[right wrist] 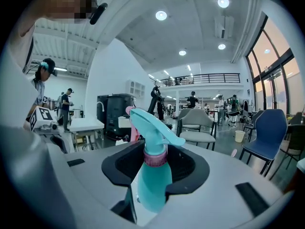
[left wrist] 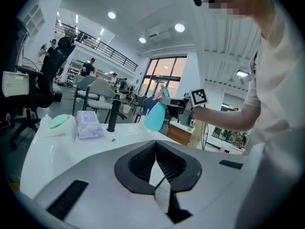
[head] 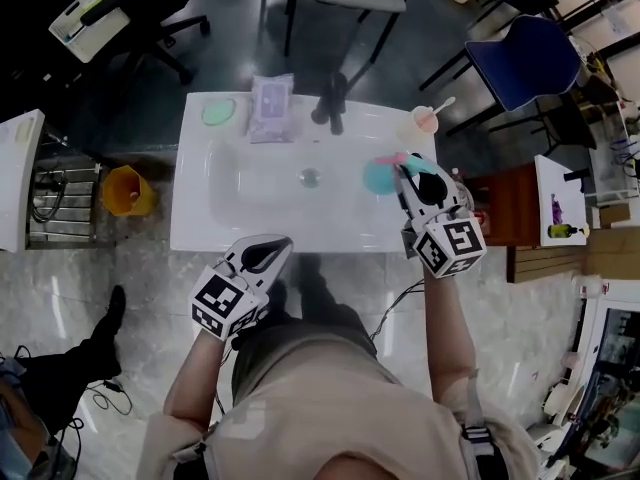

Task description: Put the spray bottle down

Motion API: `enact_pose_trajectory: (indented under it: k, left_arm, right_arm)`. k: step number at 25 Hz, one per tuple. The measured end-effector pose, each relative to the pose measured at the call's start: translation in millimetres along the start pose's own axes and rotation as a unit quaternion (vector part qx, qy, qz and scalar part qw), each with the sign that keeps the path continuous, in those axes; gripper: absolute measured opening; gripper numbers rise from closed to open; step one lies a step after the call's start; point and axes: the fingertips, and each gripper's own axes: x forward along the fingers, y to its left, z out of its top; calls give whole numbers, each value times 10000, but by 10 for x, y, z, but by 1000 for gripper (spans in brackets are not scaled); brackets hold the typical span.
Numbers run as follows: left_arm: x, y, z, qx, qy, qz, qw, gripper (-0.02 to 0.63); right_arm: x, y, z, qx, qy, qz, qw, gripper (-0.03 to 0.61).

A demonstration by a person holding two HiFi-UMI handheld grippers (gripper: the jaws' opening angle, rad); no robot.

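My right gripper (head: 412,171) is shut on a teal spray bottle (head: 383,175) with a pink collar and a teal trigger head. It holds the bottle above the right end of the white sink counter (head: 200,223). In the right gripper view the bottle (right wrist: 153,182) stands upright between the jaws of the right gripper (right wrist: 155,173), nozzle pointing right. My left gripper (head: 262,255) hangs at the counter's front edge with its jaws together and nothing in them. From the left gripper (left wrist: 155,149), the bottle (left wrist: 155,116) shows far off to the right.
A black faucet (head: 333,103), a pack of wipes (head: 271,98) and a green soap dish (head: 218,111) line the back of the counter. A cup (head: 428,119) stands at the back right. An orange bin (head: 130,190) sits left of it, a wooden cabinet (head: 505,208) right.
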Motion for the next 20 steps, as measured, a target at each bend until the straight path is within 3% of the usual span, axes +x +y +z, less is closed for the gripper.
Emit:
enact_pose_trajectory:
  k: [20]
  left_arm:
    - [453, 182, 118, -88, 230, 439, 9987, 9]
  right_arm:
    - [532, -437, -354, 150, 93, 371, 9992, 158]
